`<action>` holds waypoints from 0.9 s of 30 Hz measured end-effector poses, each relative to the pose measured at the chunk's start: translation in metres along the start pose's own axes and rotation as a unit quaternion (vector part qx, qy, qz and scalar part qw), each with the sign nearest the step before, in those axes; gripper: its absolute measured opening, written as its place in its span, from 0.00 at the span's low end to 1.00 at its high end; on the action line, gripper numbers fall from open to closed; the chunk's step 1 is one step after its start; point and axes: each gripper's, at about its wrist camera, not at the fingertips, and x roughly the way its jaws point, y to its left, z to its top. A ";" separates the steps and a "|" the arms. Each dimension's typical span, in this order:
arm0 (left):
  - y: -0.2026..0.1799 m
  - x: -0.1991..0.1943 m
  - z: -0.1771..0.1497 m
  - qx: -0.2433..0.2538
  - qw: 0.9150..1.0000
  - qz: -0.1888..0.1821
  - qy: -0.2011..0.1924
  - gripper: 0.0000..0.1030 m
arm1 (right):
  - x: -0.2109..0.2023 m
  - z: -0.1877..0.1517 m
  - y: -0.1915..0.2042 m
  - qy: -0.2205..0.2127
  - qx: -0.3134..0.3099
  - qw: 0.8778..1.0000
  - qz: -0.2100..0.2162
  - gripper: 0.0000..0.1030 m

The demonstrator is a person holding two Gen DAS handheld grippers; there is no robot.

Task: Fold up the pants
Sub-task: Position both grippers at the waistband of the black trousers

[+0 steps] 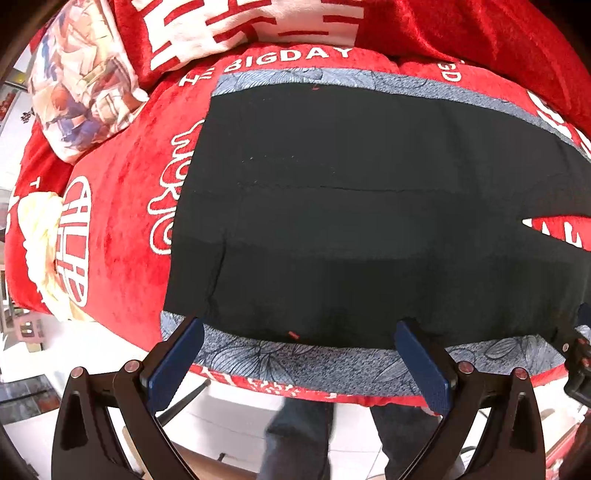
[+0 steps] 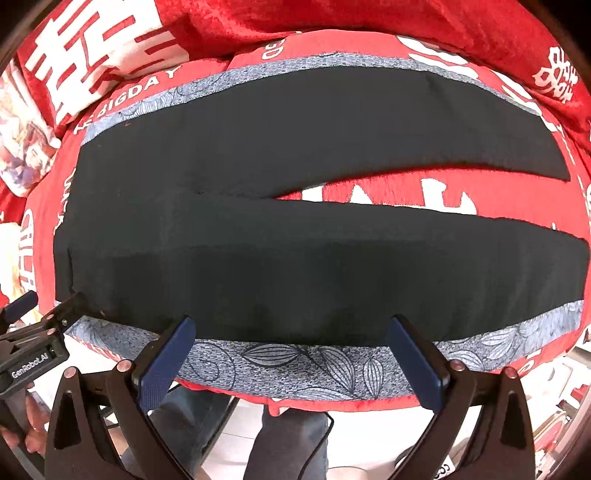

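Black pants (image 2: 295, 236) lie flat on a grey patterned cloth (image 2: 295, 365) over a red blanket, waist to the left, two legs spread apart to the right. In the left wrist view the waist half of the pants (image 1: 351, 221) fills the middle. My left gripper (image 1: 299, 328) is open and empty, its blue pads (image 1: 177, 365) hovering at the near edge of the pants. My right gripper (image 2: 291, 325) is open and empty at the near edge of the near leg. The left gripper also shows at the left edge of the right wrist view (image 2: 33, 332).
The red blanket (image 1: 122, 221) with white lettering covers the surface. A printed pillow (image 1: 81, 81) and a red-and-white cushion (image 1: 221, 26) lie at the far left. The bed's near edge (image 2: 295, 402) is just below the grippers, with the person's legs (image 2: 280, 443) and floor beyond.
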 end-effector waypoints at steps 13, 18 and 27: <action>0.018 0.027 -0.010 0.006 0.999 -0.031 -0.014 1.00 | 0.012 -0.004 0.019 0.004 0.004 1.000 -0.019 1.00; 0.022 0.030 -0.014 0.003 0.999 -0.029 -0.013 1.00 | 0.005 -0.008 0.028 -0.008 0.006 1.000 -0.007 1.00; 0.023 0.032 -0.022 -0.001 1.000 -0.015 -0.016 1.00 | 0.007 -0.018 0.028 -0.010 0.010 1.000 -0.005 1.00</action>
